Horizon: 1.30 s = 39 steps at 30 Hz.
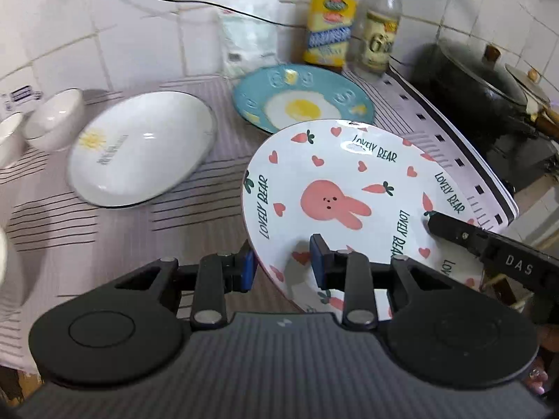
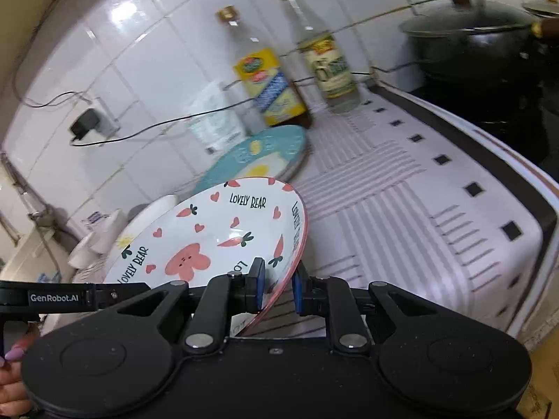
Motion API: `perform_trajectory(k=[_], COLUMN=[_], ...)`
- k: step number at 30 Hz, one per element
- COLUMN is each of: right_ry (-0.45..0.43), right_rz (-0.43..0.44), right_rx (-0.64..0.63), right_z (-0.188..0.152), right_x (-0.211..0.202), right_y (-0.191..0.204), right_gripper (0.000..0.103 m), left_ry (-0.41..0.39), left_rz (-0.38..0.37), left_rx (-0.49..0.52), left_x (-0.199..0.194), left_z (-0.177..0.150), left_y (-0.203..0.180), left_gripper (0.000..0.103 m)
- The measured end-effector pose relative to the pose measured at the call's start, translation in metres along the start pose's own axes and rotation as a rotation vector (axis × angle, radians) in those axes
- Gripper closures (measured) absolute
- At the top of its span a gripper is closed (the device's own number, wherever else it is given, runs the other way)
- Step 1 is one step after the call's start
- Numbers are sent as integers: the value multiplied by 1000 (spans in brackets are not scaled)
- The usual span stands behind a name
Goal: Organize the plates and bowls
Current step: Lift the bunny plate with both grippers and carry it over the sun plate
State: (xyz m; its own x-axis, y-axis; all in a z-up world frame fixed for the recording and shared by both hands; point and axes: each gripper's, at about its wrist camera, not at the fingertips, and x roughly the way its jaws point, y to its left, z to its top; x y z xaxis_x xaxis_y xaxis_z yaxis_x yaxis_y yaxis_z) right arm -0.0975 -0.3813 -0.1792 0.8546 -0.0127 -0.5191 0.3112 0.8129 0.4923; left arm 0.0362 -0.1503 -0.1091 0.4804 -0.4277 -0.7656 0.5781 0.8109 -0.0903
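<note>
The white "Lovely Bear" rabbit plate (image 1: 335,188) is tilted above the striped cloth. My left gripper (image 1: 283,265) has its blue pads on either side of the plate's near rim, shut on it. My right gripper (image 2: 277,291) is shut on the plate's (image 2: 209,241) right rim and shows in the left wrist view (image 1: 454,232) at the plate's right edge. A blue fried-egg plate (image 1: 300,97) lies behind it. A plain white plate (image 1: 139,146) lies to the left. Two small white bowls (image 1: 56,118) sit far left.
Two bottles (image 1: 332,21) and a plastic bag (image 1: 244,35) stand against the tiled wall. A black pot (image 1: 478,87) sits on the stove at the right, past the counter's edge (image 1: 464,160). A black cable (image 1: 174,0) runs along the wall.
</note>
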Motion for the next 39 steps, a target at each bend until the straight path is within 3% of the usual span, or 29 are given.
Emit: perform_trajectory(k=[18,24,39], right_ry=[64,90,135], right_rz=[170,192,188], right_rx=[-93,-123,-157], right_z=[15,21,33], right_x=[41,63,117], right_y=[110,137,162], right_gripper=[81,81,81], left_ry=[-77,-57,-52], left_rz=[134,156,164], left_rx=[-91,-171,-243], left_x=[-58,-44,-4], left_z=[11,15,36], left_y=[99,128,171], left_gripper=[73,73,73])
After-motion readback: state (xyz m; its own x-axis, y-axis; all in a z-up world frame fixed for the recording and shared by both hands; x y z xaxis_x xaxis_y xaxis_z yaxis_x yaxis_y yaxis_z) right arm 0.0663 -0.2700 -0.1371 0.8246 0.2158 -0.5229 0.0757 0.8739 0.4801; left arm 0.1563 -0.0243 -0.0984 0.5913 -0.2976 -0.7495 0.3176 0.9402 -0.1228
